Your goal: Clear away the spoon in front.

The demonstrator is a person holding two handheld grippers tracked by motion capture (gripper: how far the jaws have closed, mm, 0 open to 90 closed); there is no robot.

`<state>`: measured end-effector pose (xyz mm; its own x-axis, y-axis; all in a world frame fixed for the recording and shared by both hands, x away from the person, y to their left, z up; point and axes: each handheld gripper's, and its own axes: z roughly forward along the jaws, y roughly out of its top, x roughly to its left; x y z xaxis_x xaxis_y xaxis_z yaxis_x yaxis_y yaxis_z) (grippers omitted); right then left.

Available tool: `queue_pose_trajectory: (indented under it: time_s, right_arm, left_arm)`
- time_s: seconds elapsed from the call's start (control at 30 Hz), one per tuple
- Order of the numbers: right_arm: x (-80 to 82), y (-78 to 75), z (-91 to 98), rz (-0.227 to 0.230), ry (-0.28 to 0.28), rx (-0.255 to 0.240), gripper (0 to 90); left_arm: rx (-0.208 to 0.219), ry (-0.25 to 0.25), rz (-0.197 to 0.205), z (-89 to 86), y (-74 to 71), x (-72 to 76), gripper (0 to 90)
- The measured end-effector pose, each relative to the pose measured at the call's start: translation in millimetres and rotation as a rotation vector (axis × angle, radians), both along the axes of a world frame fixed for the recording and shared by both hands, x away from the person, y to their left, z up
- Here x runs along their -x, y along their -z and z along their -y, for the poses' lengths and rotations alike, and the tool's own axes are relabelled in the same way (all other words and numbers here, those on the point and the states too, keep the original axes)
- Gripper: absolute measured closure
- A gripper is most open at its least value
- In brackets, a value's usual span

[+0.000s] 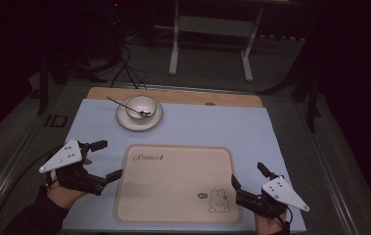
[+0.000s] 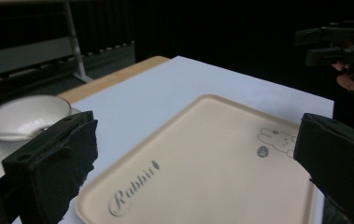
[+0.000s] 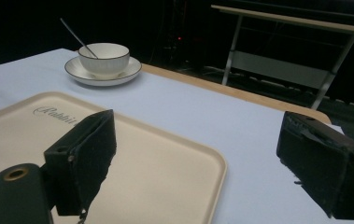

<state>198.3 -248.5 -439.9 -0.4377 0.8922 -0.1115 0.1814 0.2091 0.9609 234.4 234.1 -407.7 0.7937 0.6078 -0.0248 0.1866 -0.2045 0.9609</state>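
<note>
The left gripper (image 1: pixel 105 159) sits at the left edge of the counter (image 1: pixel 276 147), over the pale blue cloth (image 1: pixel 193 128) that covers most of the wooden top. Its jaws stand wide apart and hold nothing. One jaw points toward the far side of the counter; the other reaches toward the left rim of the tray. A grey three-cornered plate (image 1: pixel 61 156) rides on top of it, and the person's left hand (image 1: pixel 63 193) grips it from below.

Behind the tray, left of centre, a round white saucer with a dark rim (image 1: pixel 125 122) rests on the cloth. A white ceramic bowl (image 1: pixel 141 105) stands on the saucer. A thin metal spoon (image 1: pixel 124 106) lies in the bowl, its handle leaning out over the rim to the left.

The rectangular beige plastic tray with rounded corners (image 1: pixel 173 196) lies flat in the middle of the cloth, near the person's side. It carries the word "Rabbit" (printed in script) at its far left corner and a small rabbit drawing (image 1: pixel 219 200) at its near right corner.

The right gripper (image 1: pixel 247 178) sits just beside the tray's near right corner. Its jaws are spread wide, with nothing between them. In the right gripper view, one jaw stands over the tray and the other over the bare cloth.
</note>
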Motion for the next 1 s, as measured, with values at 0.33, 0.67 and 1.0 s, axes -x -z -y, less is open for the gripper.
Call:
queue_pose_trajectory:
  time_s: [0.33, 0.67, 1.0]
  right_arm:
    - [1.1, -0.6, 0.1, 0.009, -0.003, -0.009, 11.7]
    - [1.2, -0.4, -1.1, 0.009, -0.017, -0.014, 11.6]
    - [1.1, 0.0, -2.4, 0.007, -0.030, -0.013, 11.6]
  left_arm:
    - [0.001, -0.019, 0.037, 2.9, -24.9, -28.1, 0.9]
    - [-0.009, -0.081, 0.030, 3.0, -32.3, -65.4, 1.9]
    - [0.023, -0.193, -0.003, -6.3, -12.2, -105.0, 6.0]
